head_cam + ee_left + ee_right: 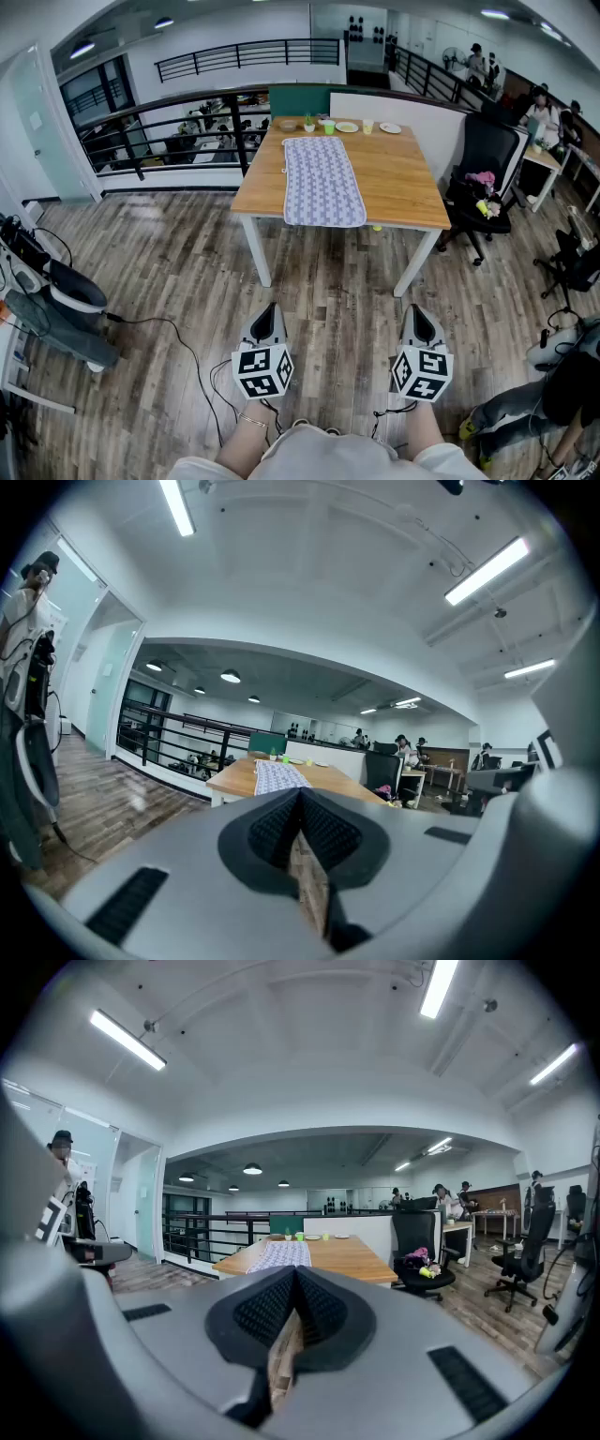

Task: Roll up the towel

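A patterned grey-white towel (322, 181) lies spread flat lengthwise on the wooden table (403, 183), its near end hanging slightly over the front edge. The towel (276, 776) shows far ahead in the left gripper view, and the towel (280, 1254) likewise in the right gripper view. My left gripper (269, 319) is held low over the floor, well short of the table, jaws shut and empty. My right gripper (422, 323) hangs beside it at the same distance, also shut with nothing in it.
Plates, cups and a small plant (309, 123) stand at the table's far end. A black office chair (483, 178) with items on its seat sits right of the table. Cables (178, 347) and equipment (56, 300) lie on the floor at left. A railing (169, 131) runs behind.
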